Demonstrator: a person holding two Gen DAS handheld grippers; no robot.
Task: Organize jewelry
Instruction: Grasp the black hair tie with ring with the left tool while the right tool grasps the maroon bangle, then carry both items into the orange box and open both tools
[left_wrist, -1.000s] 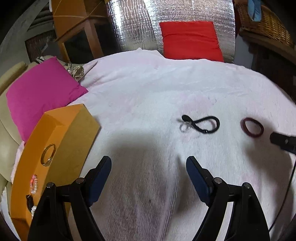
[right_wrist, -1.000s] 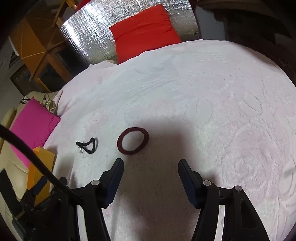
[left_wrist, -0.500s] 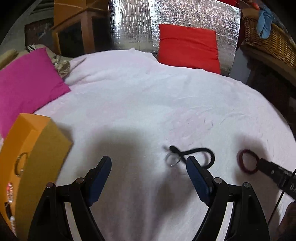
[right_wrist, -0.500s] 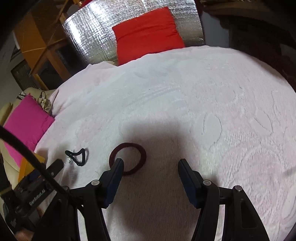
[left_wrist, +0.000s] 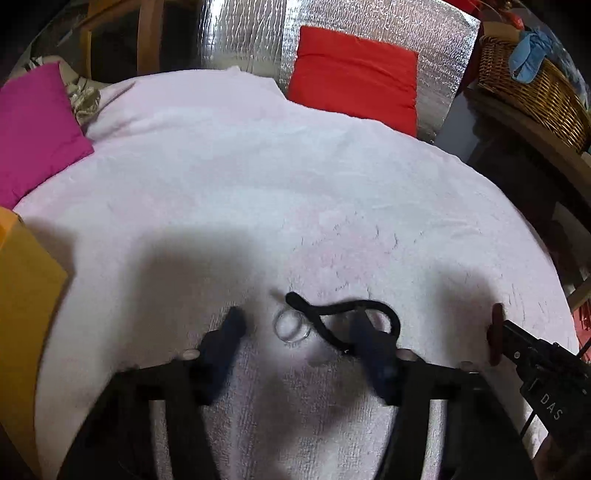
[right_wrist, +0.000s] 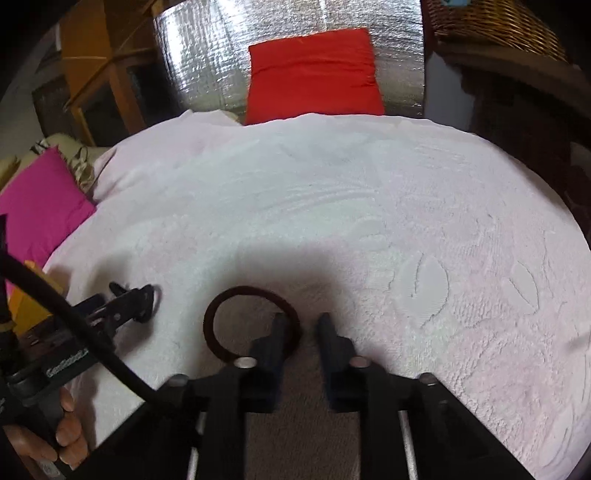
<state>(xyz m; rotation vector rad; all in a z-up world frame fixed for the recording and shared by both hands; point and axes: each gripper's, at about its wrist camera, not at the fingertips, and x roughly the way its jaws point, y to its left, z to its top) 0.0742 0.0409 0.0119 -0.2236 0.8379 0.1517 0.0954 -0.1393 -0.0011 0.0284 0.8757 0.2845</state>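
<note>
Both grippers dropped in and narrowed: left gripper (left_wrist: 295, 328) now straddles the clear ring (left_wrist: 291, 326) on the black cord (left_wrist: 354, 314), not clamped yet, while right gripper (right_wrist: 301, 328) is nearly closed over the maroon bangle (right_wrist: 251, 325) rim, so pickups look imminent.

Black cord (left_wrist: 354, 308) looped with a clear ring (left_wrist: 291, 326) at its left end, lying flat on the white towel (left_wrist: 258, 192); dark red hair band (right_wrist: 236, 317), round, flat on the same towel, well right of the cord; orange box (left_wrist: 22, 280) at the towel's left edge, contents out of view
</note>
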